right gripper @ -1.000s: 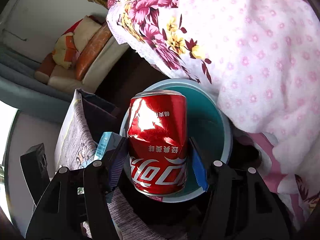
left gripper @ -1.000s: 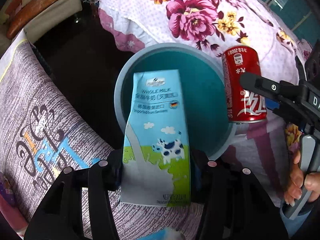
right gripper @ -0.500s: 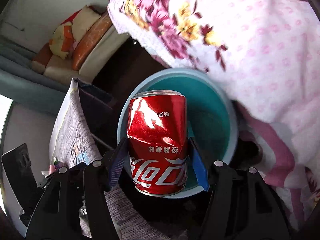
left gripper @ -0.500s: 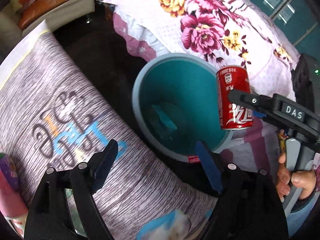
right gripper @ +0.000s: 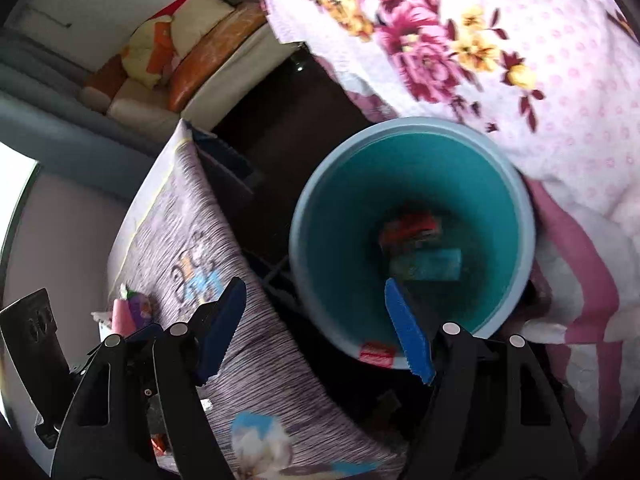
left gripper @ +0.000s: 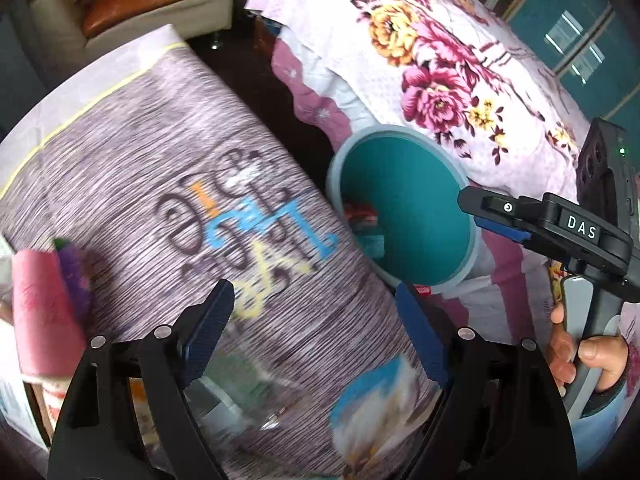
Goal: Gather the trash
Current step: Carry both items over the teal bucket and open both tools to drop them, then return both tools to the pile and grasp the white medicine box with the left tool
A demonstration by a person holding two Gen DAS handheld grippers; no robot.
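A teal trash bin [right gripper: 316,204] with a grey-blue rim stands on the floor between a table and a bed. Inside it lie a red cola can [right gripper: 410,226] and a blue milk carton [right gripper: 434,264], both blurred. The bin also shows in the left wrist view [left gripper: 436,200], with a bit of the can [left gripper: 360,213] at its left wall. My right gripper [right gripper: 316,320] is open and empty above the bin's near rim; it also shows from the side in the left wrist view [left gripper: 486,216]. My left gripper [left gripper: 316,328] is open and empty over the table's cloth.
A grey striped tablecloth [left gripper: 152,184] with lettering covers the table on the left. A pink roll [left gripper: 40,308] and a purple object [left gripper: 74,276] lie on it. A floral bed cover [right gripper: 520,60] hangs at the right. A sofa [right gripper: 176,64] with cushions stands behind.
The left gripper let the milk carton drop into the bin, then swung left over the table. The right gripper opened and the cola can fell into the bin.
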